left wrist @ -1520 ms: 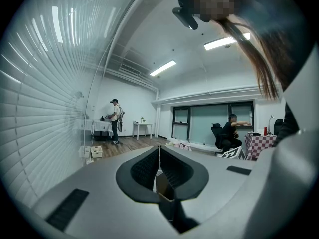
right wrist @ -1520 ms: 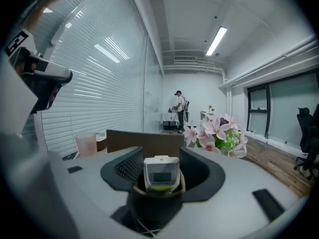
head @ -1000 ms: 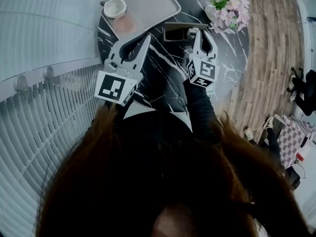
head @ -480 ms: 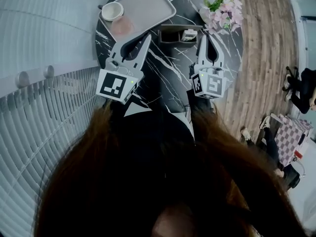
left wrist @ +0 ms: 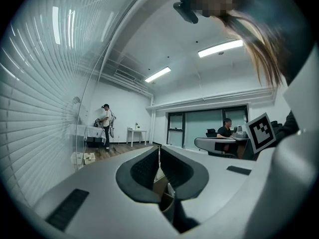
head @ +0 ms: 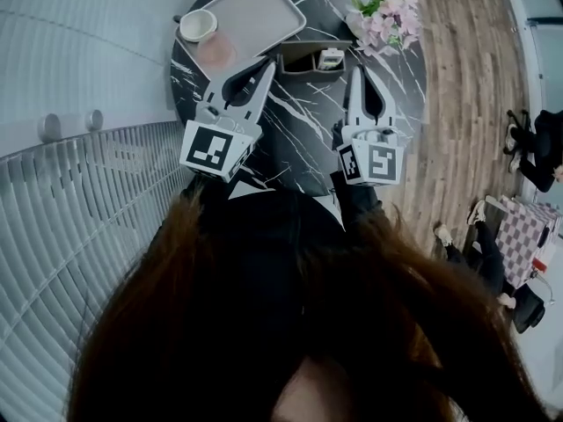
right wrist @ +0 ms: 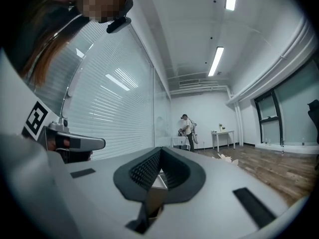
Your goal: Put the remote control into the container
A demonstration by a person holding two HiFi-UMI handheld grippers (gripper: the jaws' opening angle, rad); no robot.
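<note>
Fingers point(left wrist: 144, 171) of the left gripper point(head: 264, 67) are pressed together at their tips with nothing between them. The fingers point(right wrist: 147, 169) of the right gripper point(head: 355, 71) are likewise closed tip to tip and empty. Both pairs point level, out across the room rather than down.

Wooden floor point(head: 466, 86) lies to the right of the right fingers. Below both pairs of fingers is the round, black marbled tabletop point(head: 299, 139). Beyond the left fingers, at the tabletop's far edge, sits a grey tray point(head: 259, 9).

In the head view the dark container point(head: 297, 61) lies between the two pairs of fingertips. Its left end is just beside the left fingertips and its right end just beside the right ones. How high the fingers are above it cannot be told.

A bunch of pink flowers point(head: 384, 20) stands beyond the right fingers, a little to their right. On the tray's left part, beyond and left of the left fingers, is a white cup point(head: 198, 25). A pale pink disc point(head: 216, 49) lies just nearer, between the cup and the left fingers.

The remote point(head: 331, 58), light-coloured, is inside the container at its right end, just left of the right fingertips, and is held by neither pair of fingers.
</note>
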